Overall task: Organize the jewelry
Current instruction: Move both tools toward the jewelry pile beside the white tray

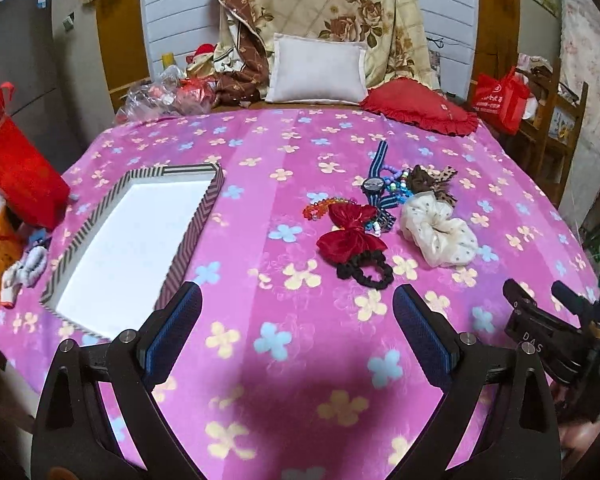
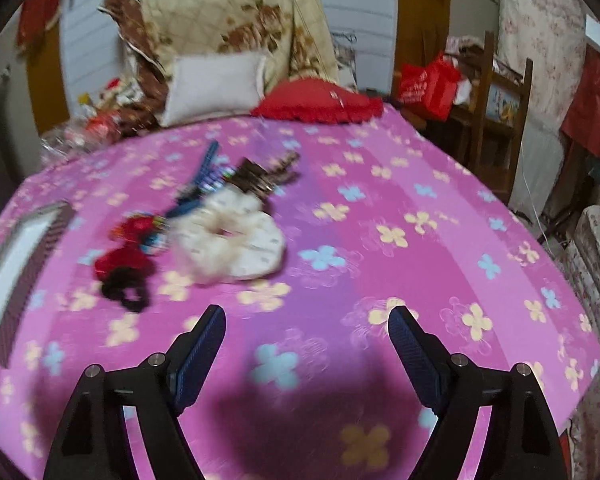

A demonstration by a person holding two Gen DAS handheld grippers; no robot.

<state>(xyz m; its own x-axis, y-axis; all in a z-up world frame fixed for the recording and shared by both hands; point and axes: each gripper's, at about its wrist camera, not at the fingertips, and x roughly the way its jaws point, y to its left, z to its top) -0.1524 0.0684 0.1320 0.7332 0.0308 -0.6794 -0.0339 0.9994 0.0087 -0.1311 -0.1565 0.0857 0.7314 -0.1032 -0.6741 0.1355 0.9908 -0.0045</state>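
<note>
Red bow, cream scrunchie, pink floral blanket.

One box; one watch; two scrunchies, cream and black; two bows, red and brown; beaded bracelets, count unclear.

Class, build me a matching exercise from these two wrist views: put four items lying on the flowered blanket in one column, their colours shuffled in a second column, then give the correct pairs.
Column 1
1. bow hair tie
2. large scrunchie
3. small scrunchie
4. watch strap

Column 2
A. black
B. blue with stripes
C. red
D. cream with small dots

Pairs: 1-C, 2-D, 3-A, 4-B

All four lie in one cluster to the right of the striped-rim tray, which holds none of them.
</note>
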